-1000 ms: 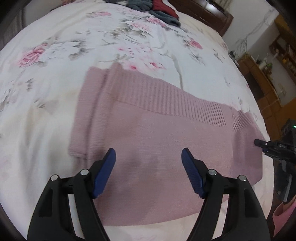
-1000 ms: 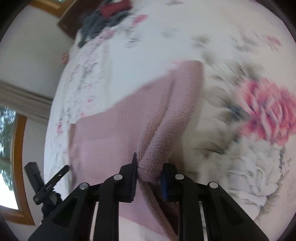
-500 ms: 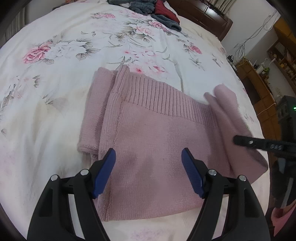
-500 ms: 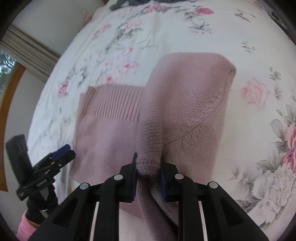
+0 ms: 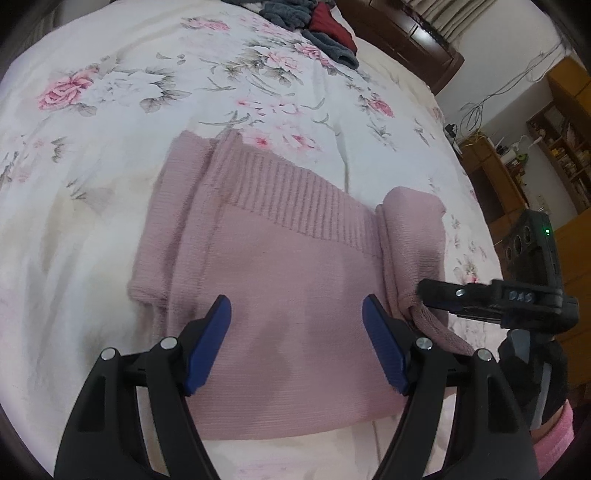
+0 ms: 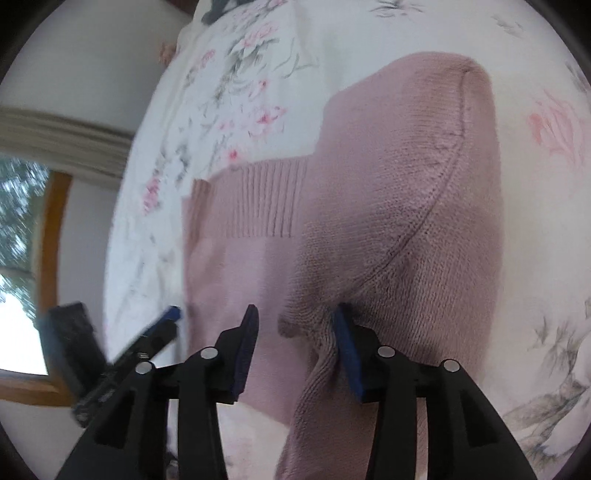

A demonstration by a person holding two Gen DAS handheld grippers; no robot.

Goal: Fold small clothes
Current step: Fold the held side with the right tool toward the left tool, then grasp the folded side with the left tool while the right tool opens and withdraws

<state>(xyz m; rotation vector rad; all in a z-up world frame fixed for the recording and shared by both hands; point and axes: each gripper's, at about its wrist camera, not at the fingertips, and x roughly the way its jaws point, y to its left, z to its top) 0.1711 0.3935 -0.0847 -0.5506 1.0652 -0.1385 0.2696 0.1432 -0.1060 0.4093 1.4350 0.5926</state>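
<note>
Dusty-pink knit, a small sweater (image 5: 280, 266), lies flat on the floral bedsheet (image 5: 110, 110), ribbed hem band on the far edge, long axis running left to right across the left wrist view. Left sleeve sits folded in along the sweater's left side. Right side (image 6: 406, 184) is turned over onto the body and stands as a soft rounded hump rather than a flat layer; its tail end trails off the near edge toward the person. Right gripper (image 6: 295, 343) sits at the near end of that folded part, jaws apart, the right finger's pad (image 6: 347, 347) touching the knit edge, the other pad clear of it; nothing clamped. Left gripper (image 5: 297, 343) hovers over the near middle of the body, jaws wide apart, holding nothing. Key relation: the loose fold lies straight ahead of the right gripper and off to the right of the left one, so the right hand is the nearer tool for pressing or re-gripping it. Judgement: side folds about done, cross fold along the long axis not yet made; the hump may spring back if left unflattened. Further out: a pile of dark and red clothes (image 5: 314, 22) at the far end of the bed, wooden furniture (image 5: 554, 166) at right.
</note>
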